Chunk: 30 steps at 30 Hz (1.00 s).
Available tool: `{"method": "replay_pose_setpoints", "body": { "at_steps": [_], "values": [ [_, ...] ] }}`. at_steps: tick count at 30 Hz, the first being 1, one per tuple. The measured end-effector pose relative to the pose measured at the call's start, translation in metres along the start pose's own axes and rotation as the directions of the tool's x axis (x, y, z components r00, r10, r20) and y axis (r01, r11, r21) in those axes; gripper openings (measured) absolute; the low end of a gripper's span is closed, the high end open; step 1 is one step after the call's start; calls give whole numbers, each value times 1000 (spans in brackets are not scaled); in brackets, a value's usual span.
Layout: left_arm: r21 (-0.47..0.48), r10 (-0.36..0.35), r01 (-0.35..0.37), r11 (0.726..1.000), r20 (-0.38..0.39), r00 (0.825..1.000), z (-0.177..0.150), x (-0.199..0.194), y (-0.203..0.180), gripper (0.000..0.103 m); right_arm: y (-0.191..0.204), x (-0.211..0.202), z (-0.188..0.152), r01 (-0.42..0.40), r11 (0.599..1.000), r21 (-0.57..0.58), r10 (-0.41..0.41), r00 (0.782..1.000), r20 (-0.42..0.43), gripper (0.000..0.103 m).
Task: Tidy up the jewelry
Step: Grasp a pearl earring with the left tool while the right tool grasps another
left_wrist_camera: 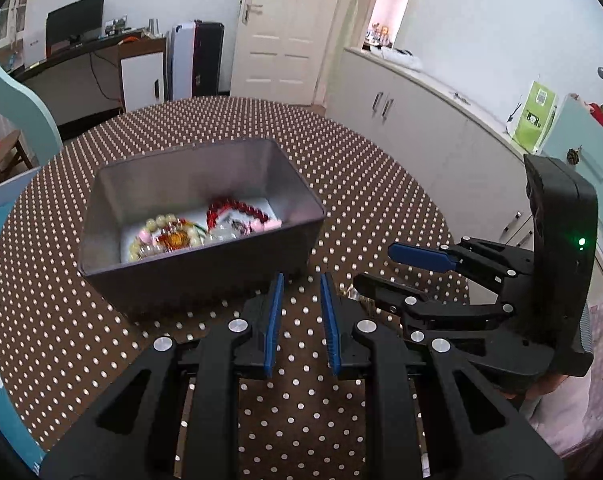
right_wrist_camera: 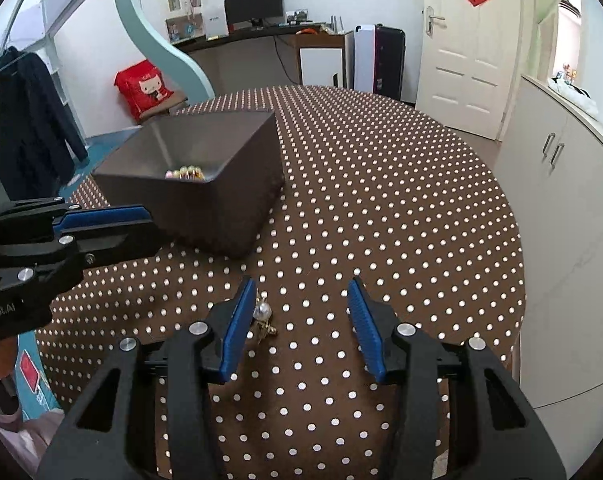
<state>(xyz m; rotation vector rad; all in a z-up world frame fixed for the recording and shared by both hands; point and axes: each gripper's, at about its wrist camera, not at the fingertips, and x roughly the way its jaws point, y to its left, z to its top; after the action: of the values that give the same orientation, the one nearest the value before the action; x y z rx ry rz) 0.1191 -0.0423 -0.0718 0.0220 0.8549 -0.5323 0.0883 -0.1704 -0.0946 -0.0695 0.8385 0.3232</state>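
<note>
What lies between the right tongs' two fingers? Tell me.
A small pearl-and-gold jewelry piece lies on the dotted tablecloth, close beside the left-hand finger of the right tongs; the rest of the gap is bare cloth. The right wrist view shows it.

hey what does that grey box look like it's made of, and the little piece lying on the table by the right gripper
The grey box looks like matte metal, perhaps tin: thin straight walls with a dull brushed sheen inside. The small jewelry piece beside the right gripper seems gold-toned metal with a clear, glassy or pearl-like bead; it glints, but it is too small to be sure.
</note>
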Motion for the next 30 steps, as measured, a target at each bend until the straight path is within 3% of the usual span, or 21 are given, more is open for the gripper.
{"method": "replay_pose_setpoints", "body": {
  "at_steps": [4,10,17,21,24,30],
  "values": [
    [-3,-5,5,1000,-19,1000,-4,7,-1,19,2,7,-5,7,1000,-16,-7,1000,-18,37],
    [10,-31,31,999,-45,999,-7,20,-8,19,-1,6,-9,35,999,-26,-35,999,-1,12],
    [54,-78,82,995,-83,993,-10,40,-28,19,-13,0,-13,42,999,-1,-42,999,8,10],
    [61,-58,65,996,-111,992,-12,53,-31,19,-23,-5,-17,48,999,25,-49,999,14,10],
    [94,-41,52,994,-115,992,-13,57,-34,10,-25,-8,-19,44,998,34,-45,999,20,10],
    [91,-40,50,995,-113,993,-14,58,-34,10,-23,-6,-15,41,999,33,-42,999,20,10]
  ]
}}
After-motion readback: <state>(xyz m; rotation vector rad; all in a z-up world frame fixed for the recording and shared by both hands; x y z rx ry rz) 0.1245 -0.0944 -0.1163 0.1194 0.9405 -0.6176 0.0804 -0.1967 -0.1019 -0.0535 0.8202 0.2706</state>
